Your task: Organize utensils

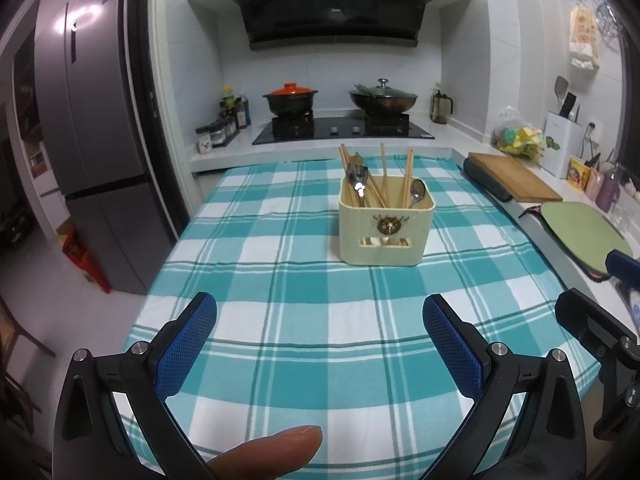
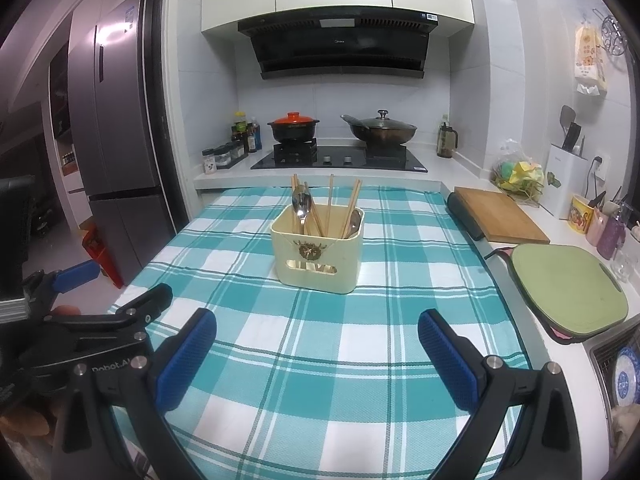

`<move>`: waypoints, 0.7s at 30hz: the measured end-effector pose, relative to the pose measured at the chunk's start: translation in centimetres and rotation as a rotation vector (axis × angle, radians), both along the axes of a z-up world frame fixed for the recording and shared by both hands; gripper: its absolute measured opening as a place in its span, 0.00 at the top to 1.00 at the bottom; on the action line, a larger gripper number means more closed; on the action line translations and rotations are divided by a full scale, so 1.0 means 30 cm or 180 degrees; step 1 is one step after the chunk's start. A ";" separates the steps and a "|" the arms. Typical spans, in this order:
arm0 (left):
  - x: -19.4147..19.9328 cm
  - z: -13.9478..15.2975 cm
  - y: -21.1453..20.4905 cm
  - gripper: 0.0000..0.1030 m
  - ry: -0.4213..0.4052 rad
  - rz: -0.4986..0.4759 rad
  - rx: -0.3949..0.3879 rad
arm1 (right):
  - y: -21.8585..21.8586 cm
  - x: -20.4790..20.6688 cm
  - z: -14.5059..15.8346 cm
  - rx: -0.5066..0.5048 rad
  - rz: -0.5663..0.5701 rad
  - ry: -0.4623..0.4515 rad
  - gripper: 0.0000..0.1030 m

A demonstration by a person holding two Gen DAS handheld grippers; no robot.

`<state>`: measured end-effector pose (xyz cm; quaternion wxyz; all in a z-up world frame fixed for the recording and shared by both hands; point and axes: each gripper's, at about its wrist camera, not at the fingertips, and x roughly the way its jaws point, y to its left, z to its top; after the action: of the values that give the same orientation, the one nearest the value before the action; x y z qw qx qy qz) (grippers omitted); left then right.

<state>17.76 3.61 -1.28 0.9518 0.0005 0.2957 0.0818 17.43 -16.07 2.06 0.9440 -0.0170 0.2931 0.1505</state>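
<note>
Left wrist view cuts off the bases of the left gripper (image 1: 320,344), whose ridged blue pads gape wide over the checked teal cloth (image 1: 280,280) with nothing between them, while a cream ribbed plastic box (image 1: 386,228) stands upright mid-table with wooden chopsticks (image 1: 408,176) and metal spoons (image 1: 358,180) poking up, leaning slightly (lower ends hidden inside). Right wrist view shows the right gripper (image 2: 318,348) likewise spread and empty, the box (image 2: 318,256) well ahead, and the left gripper (image 2: 100,300) partly cropped at the edge.
</note>
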 end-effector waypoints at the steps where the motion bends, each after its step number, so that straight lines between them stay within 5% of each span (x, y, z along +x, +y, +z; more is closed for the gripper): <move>1: -0.001 0.000 0.000 0.00 -0.0003 0.0003 0.0001 | 0.000 0.000 0.000 0.0000 -0.0002 0.0001 0.00; 21: -0.005 0.006 -0.009 0.00 -0.0019 -0.0011 -0.0014 | 0.001 -0.003 0.008 -0.0013 0.0006 -0.0001 0.00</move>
<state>17.61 3.34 -1.10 0.9528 -0.0013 0.2931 0.0795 17.34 -16.04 2.29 0.9439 -0.0193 0.2933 0.1508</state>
